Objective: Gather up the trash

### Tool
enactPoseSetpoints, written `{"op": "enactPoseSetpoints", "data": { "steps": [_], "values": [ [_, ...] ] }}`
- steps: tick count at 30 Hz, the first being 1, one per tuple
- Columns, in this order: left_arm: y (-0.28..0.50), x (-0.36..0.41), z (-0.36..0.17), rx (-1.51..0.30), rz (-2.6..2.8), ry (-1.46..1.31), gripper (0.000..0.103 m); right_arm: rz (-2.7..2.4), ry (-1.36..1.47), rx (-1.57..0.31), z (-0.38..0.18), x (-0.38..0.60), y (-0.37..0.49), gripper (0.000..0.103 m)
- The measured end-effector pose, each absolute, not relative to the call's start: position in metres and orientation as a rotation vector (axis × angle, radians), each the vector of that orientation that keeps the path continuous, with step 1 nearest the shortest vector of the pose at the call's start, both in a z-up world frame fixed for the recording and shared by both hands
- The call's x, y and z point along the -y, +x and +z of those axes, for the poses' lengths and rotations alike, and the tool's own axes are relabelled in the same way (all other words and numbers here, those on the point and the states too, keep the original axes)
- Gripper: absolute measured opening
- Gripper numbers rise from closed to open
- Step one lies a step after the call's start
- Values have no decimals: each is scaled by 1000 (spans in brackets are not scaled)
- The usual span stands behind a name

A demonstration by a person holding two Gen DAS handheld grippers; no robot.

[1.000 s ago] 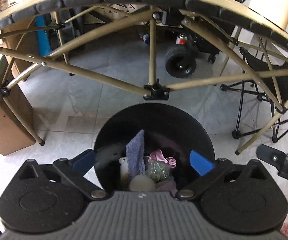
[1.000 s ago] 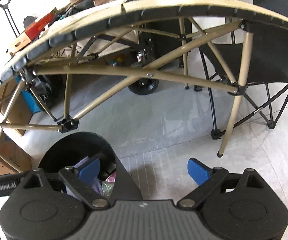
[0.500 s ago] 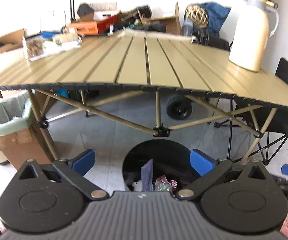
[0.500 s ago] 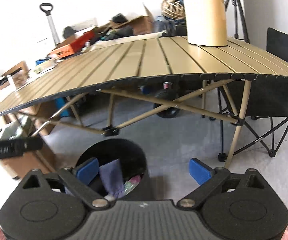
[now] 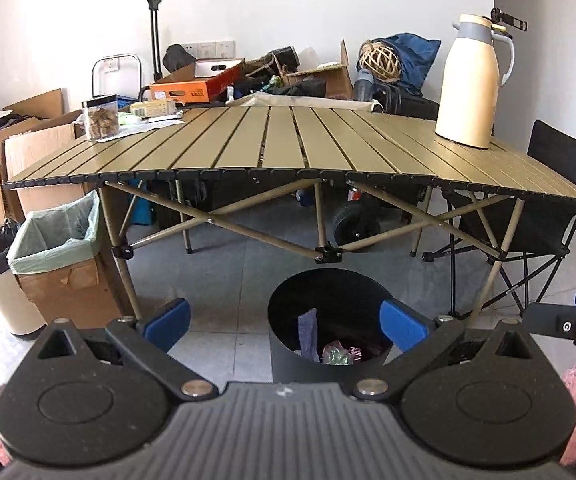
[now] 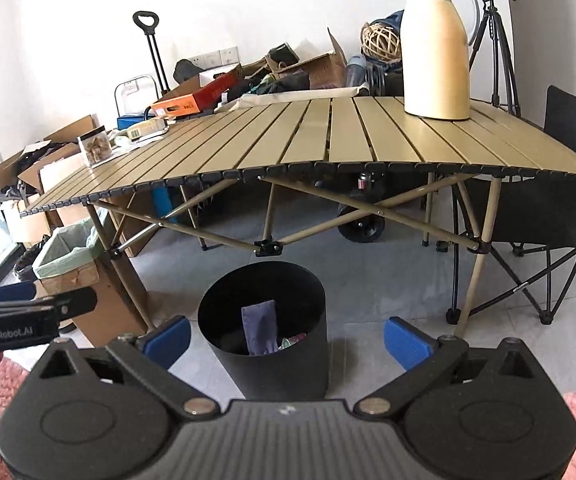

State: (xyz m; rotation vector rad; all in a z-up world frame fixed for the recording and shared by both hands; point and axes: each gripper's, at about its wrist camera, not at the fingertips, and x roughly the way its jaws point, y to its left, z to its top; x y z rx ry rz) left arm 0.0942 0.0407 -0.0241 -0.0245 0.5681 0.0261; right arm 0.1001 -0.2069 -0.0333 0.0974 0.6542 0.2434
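I had both grippers above a grey tiled floor [image 5: 227, 276]. My left gripper [image 5: 283, 320] stood wide open and empty; my right gripper [image 6: 288, 338] was opening, nothing between its blue pads. The black bin [image 6: 288, 364] stood on the tiles before a slatted tan folding table [image 5: 288, 148], with trash [image 6: 261, 328] inside. A cream jug [image 5: 470, 88] stood on the table, a lined cardboard box [image 5: 63, 276] beside it, clutter along the white wall
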Motion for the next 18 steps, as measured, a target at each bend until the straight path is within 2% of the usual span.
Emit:
{"op": "enactPoseSetpoints", "data": {
  "steps": [18],
  "values": [
    [80,-44,-19,-543,11,-36,103,245,83,-615,-24,205,84,103]
  ]
}}
